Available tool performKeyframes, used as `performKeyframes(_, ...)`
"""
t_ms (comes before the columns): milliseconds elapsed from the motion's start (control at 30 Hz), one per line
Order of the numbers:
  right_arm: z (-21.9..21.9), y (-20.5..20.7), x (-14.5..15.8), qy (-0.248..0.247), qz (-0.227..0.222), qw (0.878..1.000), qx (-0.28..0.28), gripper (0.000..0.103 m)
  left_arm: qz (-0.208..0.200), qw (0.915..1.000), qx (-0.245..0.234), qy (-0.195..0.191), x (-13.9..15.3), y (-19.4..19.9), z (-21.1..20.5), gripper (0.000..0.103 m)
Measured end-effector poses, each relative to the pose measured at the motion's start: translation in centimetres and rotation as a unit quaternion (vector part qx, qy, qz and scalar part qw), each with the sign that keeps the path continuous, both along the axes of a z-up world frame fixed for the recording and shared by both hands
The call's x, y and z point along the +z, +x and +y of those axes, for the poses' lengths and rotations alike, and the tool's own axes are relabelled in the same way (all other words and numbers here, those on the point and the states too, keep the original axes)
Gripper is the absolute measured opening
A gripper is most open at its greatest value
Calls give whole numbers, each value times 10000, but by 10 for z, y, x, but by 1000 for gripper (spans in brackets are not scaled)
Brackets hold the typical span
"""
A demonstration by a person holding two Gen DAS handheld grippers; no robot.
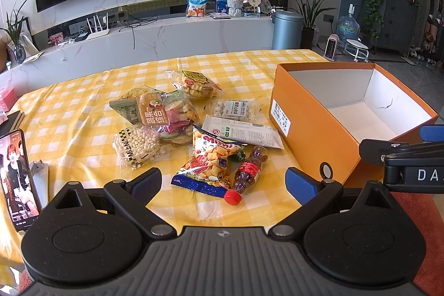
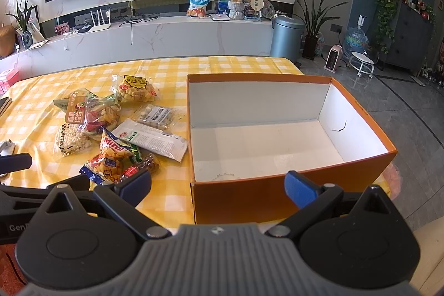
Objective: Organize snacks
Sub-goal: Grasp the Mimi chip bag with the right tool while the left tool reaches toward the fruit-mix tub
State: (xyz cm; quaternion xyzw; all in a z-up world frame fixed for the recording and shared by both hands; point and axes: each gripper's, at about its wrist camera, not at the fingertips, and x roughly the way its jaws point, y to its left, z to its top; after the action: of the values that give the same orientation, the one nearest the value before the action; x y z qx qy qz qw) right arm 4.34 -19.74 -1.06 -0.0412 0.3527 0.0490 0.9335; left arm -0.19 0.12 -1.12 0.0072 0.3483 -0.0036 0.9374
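Nearest us, the left gripper (image 1: pixel 223 183) and the right gripper (image 2: pixel 217 186) both hold their blue-padded fingers (image 1: pixel 298 185) spread wide, pinching nothing. Beyond them, crinkly plastic snack packets (image 1: pixel 180 124) and a small cola-shaped bottle (image 1: pixel 245 171) lie heaped on the yellow-checked worktop (image 1: pixel 83 113), just beside the rectangular orange cardboard box (image 2: pixel 277 201), its white inside bare.
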Motion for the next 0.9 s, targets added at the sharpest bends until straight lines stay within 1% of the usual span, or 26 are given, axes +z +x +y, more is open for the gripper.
performKeyframes(167, -1, 0, 0, 34, 2, 10000, -7, 100, -9, 10000, 2, -9, 0, 0, 0, 103)
performKeyframes(267, -3, 0, 0, 105, -23, 9999, -13, 100, -83, 9999, -31, -104, 1, -1, 2, 103)
performKeyframes(333, -4, -1, -1, 213, -126, 9997, 38, 100, -155, 9995, -74, -264, 2, -2, 5, 103)
performKeyframes(400, -7, -3, -2, 342, -333, 9988, 124, 100, -129, 9983, -60, -565, 2, 0, 12, 103)
performKeyframes(467, -8, -2, -5, 367, -543, 9976, 210, 100, -81, 9964, -19, -839, 1, 2, 19, 103)
performKeyframes(567, -7, 2, -7, 354, -606, 9972, 256, 99, -165, 9955, -28, -935, -1, 2, 27, 103)
performKeyframes(600, -7, 3, -7, 410, -630, 9967, 302, 96, -186, 9952, -31, -958, -1, 1, 30, 103)
performKeyframes(633, -6, 4, -8, 443, -651, 9962, 363, 93, -217, 9946, -61, -1018, -2, 1, 34, 98)
performKeyframes(700, 0, 6, -10, 425, -680, 9954, 528, 79, -271, 9936, -87, -1089, -3, 2, 39, 88)
performKeyframes(767, 7, 8, -12, 399, -722, 9944, 656, 72, -268, 9933, -151, -1118, -5, 5, 44, 85)
performKeyframes(833, 14, 11, -14, 424, -737, 9932, 797, 68, -350, 9934, -206, -1075, -5, 8, 48, 79)
performKeyframes(900, 22, 15, -15, 479, -715, 9920, 923, 56, -438, 9937, -220, -1003, -3, 10, 50, 76)
